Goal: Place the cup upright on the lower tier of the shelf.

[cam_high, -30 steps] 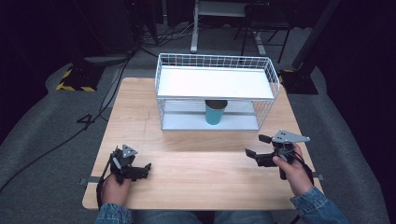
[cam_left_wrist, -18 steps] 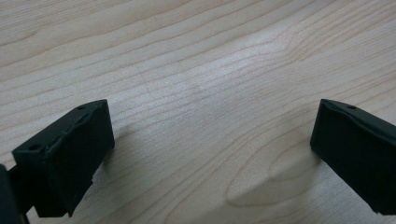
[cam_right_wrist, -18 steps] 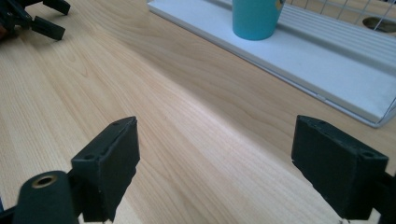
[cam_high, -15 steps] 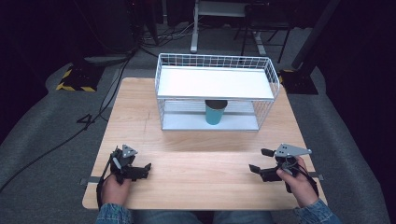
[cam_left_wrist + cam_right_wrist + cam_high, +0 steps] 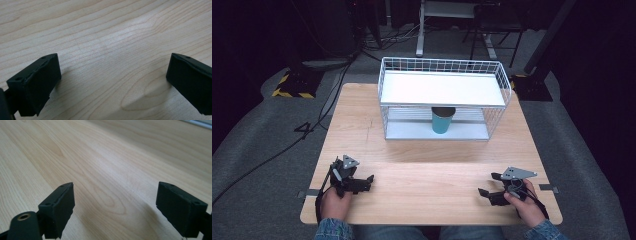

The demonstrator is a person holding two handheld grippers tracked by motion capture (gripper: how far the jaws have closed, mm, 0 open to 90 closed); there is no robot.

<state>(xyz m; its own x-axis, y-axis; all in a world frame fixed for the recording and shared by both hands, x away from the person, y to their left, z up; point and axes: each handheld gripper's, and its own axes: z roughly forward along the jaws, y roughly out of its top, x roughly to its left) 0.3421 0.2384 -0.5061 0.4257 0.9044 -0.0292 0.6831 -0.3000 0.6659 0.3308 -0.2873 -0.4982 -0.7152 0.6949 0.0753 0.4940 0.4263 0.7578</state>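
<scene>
thing: teal cup (image 5: 443, 120) upright on wire rack's (image 5: 501, 89) lower shelf, under the white tray | handling: likely light, rigid, smooth-walled; grip mid-wall | left tongs (image 5: 362, 181), right tongs (image 5: 490, 190): both open, empty, on bench (image 5: 422, 170)

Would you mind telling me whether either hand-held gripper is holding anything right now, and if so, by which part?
Nothing is held. The left hand-held gripper and the right hand-held gripper both have open jaws with just bare wooden table between them.
</scene>
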